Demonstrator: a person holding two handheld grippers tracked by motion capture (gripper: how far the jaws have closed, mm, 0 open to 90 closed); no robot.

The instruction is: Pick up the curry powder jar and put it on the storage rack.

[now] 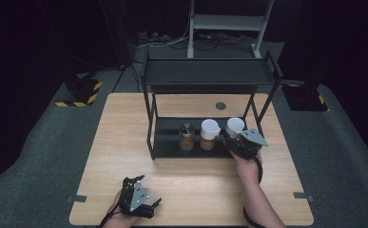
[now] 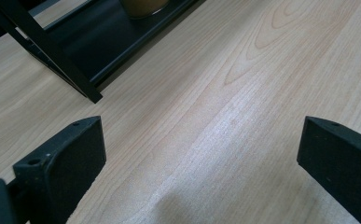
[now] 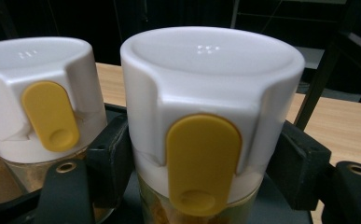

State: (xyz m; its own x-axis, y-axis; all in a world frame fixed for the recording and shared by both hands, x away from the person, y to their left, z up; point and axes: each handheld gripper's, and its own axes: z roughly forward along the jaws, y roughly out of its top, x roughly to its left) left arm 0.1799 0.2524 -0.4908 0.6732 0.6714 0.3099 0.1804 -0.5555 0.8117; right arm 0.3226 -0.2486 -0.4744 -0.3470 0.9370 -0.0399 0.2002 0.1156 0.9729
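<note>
Left claw (image 1: 149, 205): resting released on the desk (image 1: 96, 156), well before the black rack (image 1: 210, 76). Right claw (image 1: 230, 139): gripping the rightmost white-capped jar (image 3: 206, 116) on the rack's lower shelf; likely placing it, release following.

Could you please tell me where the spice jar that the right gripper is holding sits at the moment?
In the high view, the held jar is rightmost of three on the black rack's lower shelf, right of the other white-capped jar, with the right gripper shut on it.
</note>
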